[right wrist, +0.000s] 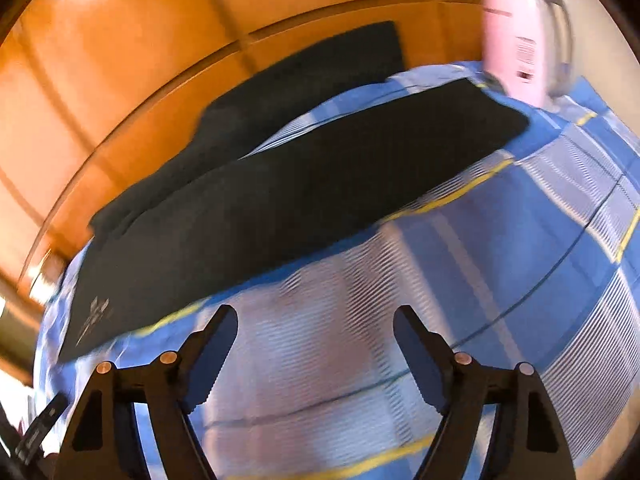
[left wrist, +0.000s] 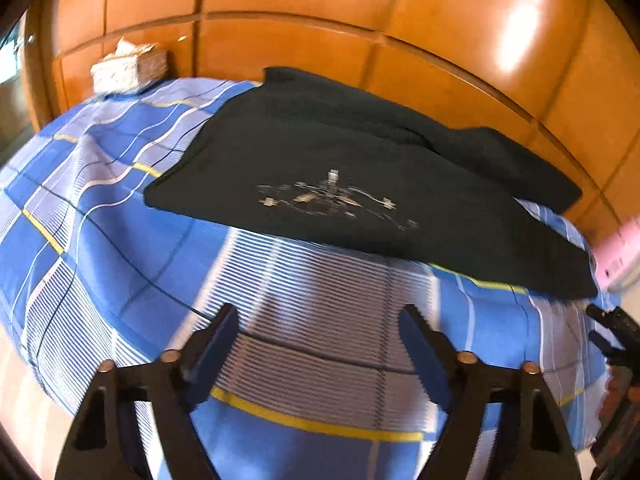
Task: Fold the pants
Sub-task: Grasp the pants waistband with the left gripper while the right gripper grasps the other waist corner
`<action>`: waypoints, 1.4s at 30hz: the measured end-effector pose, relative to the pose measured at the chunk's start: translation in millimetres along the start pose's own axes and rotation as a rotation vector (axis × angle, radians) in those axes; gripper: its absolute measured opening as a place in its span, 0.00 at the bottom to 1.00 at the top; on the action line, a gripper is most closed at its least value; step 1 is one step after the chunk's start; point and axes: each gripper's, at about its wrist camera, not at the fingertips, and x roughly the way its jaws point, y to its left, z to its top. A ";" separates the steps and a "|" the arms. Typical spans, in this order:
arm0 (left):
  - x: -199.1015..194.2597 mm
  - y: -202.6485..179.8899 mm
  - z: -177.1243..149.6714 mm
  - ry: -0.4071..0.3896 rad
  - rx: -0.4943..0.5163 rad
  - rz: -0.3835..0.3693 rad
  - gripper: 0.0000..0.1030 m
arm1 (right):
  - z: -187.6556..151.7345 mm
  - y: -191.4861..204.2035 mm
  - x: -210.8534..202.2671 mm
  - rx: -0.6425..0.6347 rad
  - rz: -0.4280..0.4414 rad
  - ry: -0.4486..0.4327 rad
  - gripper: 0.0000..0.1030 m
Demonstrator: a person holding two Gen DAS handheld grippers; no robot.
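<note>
One pair of dark pants (left wrist: 340, 160) is laid flat on a blue plaid sheet (left wrist: 120, 240), backed by orange wood panelling (left wrist: 400, 20). Two grippers, left (left wrist: 318, 320) and right (right wrist: 316, 320), are held released, nothing grasped.

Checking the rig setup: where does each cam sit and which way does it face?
Left wrist: on the left gripper, angled down at the pants on the plaid sheet; own open fingers show.
Right wrist: on the right gripper, angled down at the pants; own open fingers show.
Shared: pants, sheet, wooden panels.
</note>
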 end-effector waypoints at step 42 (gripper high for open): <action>22.8 76.8 107.1 -0.076 -0.296 -0.191 0.06 | 115.3 -125.6 42.3 0.437 0.100 -0.085 0.07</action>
